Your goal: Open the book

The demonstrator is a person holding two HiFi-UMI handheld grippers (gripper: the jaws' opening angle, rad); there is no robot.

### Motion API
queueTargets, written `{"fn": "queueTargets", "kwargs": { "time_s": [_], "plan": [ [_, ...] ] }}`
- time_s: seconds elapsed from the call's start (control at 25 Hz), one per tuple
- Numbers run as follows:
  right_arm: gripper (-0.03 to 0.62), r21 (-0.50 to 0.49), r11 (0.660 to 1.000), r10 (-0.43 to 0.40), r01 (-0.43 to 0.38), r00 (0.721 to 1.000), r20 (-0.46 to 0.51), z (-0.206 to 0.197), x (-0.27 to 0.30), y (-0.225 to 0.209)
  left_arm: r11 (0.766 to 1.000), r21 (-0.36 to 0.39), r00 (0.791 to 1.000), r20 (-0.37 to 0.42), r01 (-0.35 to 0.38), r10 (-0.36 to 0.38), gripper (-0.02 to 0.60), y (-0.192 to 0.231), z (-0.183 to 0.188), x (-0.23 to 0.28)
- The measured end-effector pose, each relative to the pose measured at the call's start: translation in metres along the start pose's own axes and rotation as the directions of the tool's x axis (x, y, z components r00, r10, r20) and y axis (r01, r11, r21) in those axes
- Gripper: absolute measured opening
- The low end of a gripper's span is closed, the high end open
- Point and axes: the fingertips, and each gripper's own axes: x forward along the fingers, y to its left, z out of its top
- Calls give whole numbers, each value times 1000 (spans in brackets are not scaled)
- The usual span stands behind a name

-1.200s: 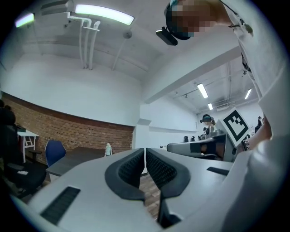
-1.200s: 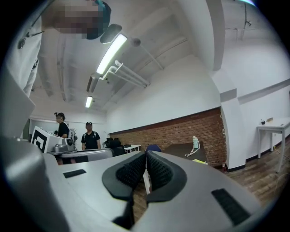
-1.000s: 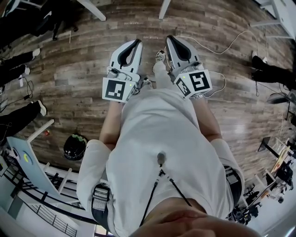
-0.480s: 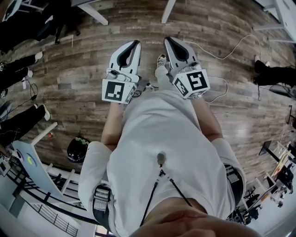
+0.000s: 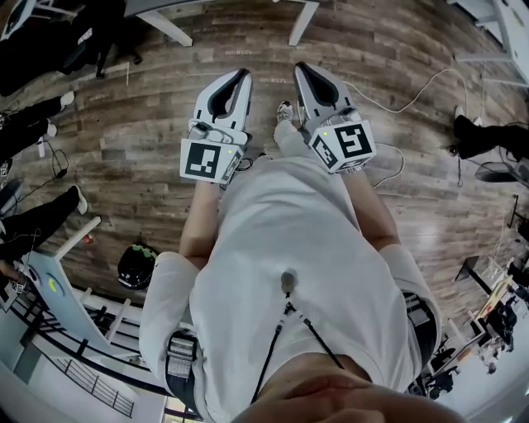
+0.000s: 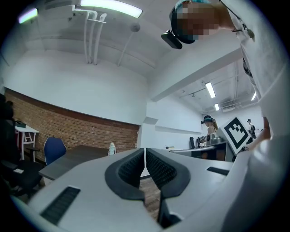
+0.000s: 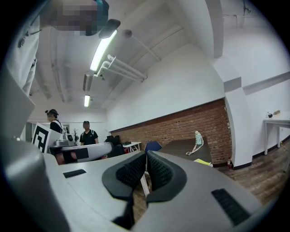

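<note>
Both grippers are held level in front of the person's body, above a wooden floor [image 5: 149,140]. My left gripper [image 5: 240,76] is shut, and the left gripper view shows its black pads [image 6: 131,168] meeting with nothing between them. My right gripper [image 5: 301,68] is shut and empty too, its pads [image 7: 159,170] touching in the right gripper view. Ahead stands a dark table [image 7: 183,147] with a small pale figurine [image 7: 197,138] and a flat yellowish thing [image 7: 205,161] on it. I cannot make out a book for certain in any view.
White table legs [image 5: 302,21] stand at the top of the head view. A pale cable [image 5: 405,99] lies on the floor at right. A black round object [image 5: 135,264] and other people's legs [image 5: 37,216] are at left. A blue chair [image 6: 54,149] stands by the brick wall [image 6: 81,129].
The floor has slid downward in the head view and the white table legs have come nearer. Both grippers keep their pose, shut and side by side.
</note>
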Motion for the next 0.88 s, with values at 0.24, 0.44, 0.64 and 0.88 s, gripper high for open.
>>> {"fn": "queueTargets", "kwargs": {
  "time_s": [0.24,0.44,0.64,0.88],
  "plan": [
    [38,1,1000,29,-29,1000,-7,9,25,-33,1000,10,1000,-6,-24,24,31,9,5,38],
    [37,-3,998,56,-56,998,-2,17,52,-59,999,23,998,-27,-47,48,31,24,2,69],
    [38,-7,997,83,-83,997,-8,20,82,-93,997,25,997,-27,-71,71,31,39,0,110],
    [37,8,994,111,-111,994,3,33,98,-129,995,41,995,-36,-95,97,31,41,1,150]
  ]
}}
